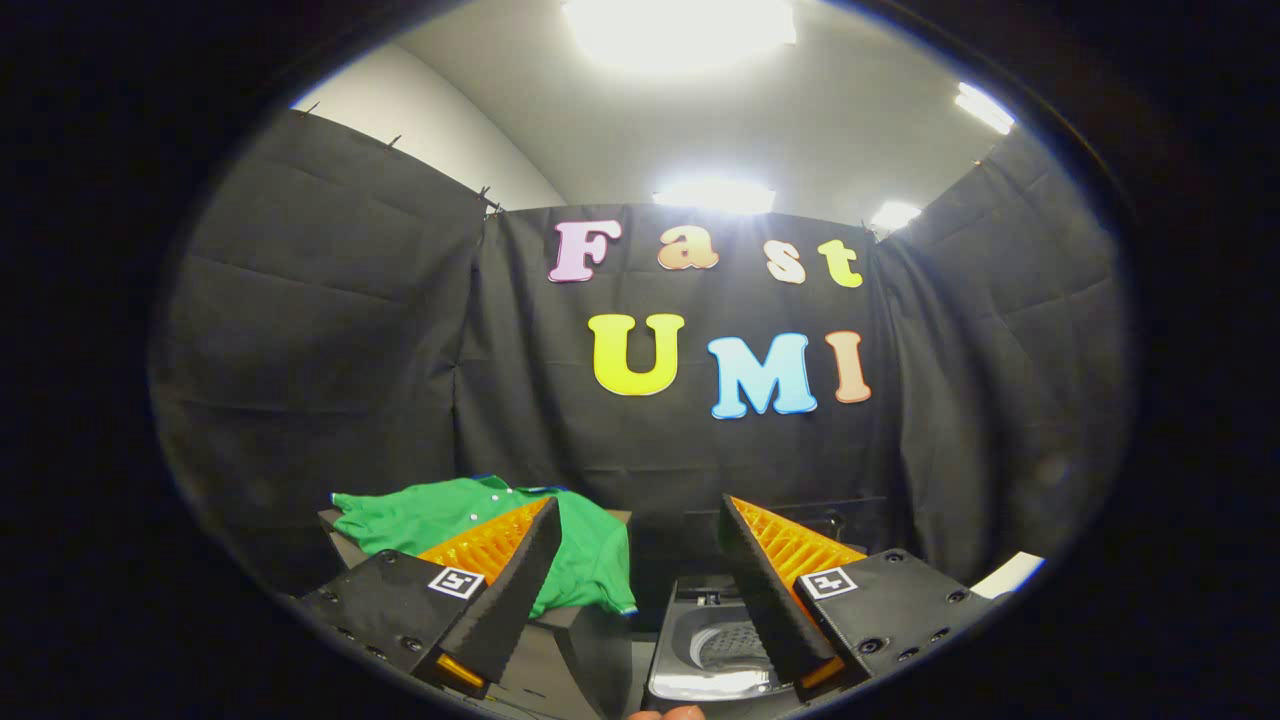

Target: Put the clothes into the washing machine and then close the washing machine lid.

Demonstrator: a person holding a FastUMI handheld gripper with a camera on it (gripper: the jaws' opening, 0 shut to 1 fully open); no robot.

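- Gripper [640,535] held high, fingers spread wide apart, clamped on nothing.
- Green shirt [470,520] lying crumpled on a dark stand [585,625], draped over its near edge; partly hidden behind the left finger [515,580].
- Washing machine [715,650] low between the fingers, lid open, drum just visible; right side cut off by the right finger [765,590].
- Something pale [1010,575] at far right, too clipped to identify.
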